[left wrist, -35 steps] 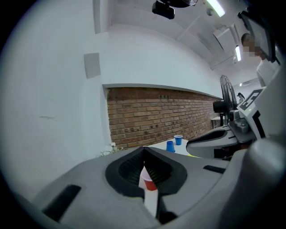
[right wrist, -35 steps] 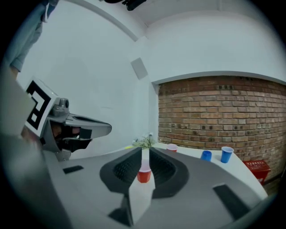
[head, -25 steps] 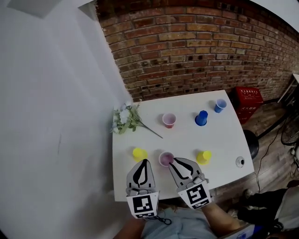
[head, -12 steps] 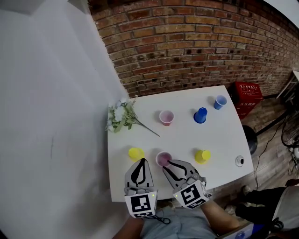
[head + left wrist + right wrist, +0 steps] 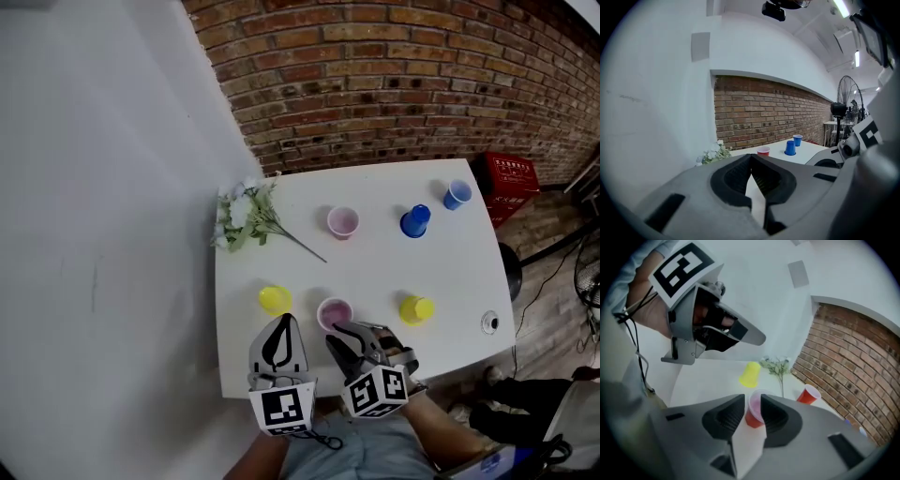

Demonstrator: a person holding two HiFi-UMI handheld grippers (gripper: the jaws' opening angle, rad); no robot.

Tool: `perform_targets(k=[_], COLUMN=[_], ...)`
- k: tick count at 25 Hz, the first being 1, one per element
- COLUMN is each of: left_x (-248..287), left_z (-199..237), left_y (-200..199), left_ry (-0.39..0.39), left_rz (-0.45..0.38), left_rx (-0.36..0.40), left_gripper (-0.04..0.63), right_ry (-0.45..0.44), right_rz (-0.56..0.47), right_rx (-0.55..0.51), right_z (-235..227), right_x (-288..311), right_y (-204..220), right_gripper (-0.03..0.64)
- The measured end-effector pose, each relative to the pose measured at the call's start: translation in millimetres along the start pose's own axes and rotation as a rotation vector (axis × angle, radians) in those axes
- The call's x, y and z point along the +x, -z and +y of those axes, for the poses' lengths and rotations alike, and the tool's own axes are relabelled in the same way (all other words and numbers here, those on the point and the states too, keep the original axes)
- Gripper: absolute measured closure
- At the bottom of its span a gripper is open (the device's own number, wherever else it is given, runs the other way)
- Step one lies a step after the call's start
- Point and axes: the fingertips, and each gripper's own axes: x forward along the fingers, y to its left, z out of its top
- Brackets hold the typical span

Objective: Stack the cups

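Several cups stand on the white table [image 5: 450, 272]. Two are yellow [image 5: 275, 299] [image 5: 416, 307], two red [image 5: 335, 312] [image 5: 342, 222], and two blue, one upturned [image 5: 414, 221] and one upright [image 5: 457, 194]. My right gripper [image 5: 337, 335] sits just short of the near red cup [image 5: 753, 412]. Its jaws have just been opening and stand a little apart. The cup shows through the gap past their tips, with no pad pressing on it. My left gripper [image 5: 283, 326] hovers beside it, short of the left yellow cup [image 5: 750, 374], shut on nothing [image 5: 751, 157].
A sprig of white flowers [image 5: 244, 216] lies at the table's far left corner. A small round object [image 5: 490, 323] sits by the right edge. A white wall runs along the left and a brick wall behind. A red crate [image 5: 511, 183] stands on the floor to the right.
The right gripper has dropped and rolled, its marker cube now turned leftward, and its tips have drawn slightly back from the near red cup. The left gripper sank a little.
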Motion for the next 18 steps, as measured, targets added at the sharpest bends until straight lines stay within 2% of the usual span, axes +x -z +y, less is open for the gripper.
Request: perform_targets(k=[4, 7, 9, 11, 15, 18], left_x=[2.3, 4.3, 5.1, 5.3, 8.0, 9.2], left_z=[2.8, 6.5, 10.7, 13.1, 16.5, 19.1], left_y=[10.2, 14.1, 20.2, 24.4, 22.3, 21.8], left_ry=[-0.005, -0.013, -0.015, -0.016, -0.020, -0.023], left_rz=[0.030, 0.050, 0.049, 0.048, 0.059, 0.061], left_rx=[-0.027, -0.054, -0.038, -0.025, -0.042, -0.037], left_gripper=[0.587, 0.586, 0.586, 0.586, 0.586, 0.586], right_ry=[-0.023, -0.011, -0.008, -0.017, -0.050, -0.126], right_rz=[0.040, 0.053, 0.073, 0.084, 0.016, -0.117], right_rx=[0.000, -0.041, -0.067, -0.045, 0.111, 0.415], right_z=[2.4, -0.4, -0.9, -1.4, -6.9, -12.4], right_x=[9.4, 15.6, 19.8, 20.7, 17.5, 13.3], right_y=[7.2, 10.4, 13.8, 14.2, 3.6, -7.8], right_gripper=[0.512, 0.522, 0.567, 0.591, 0.594, 0.594])
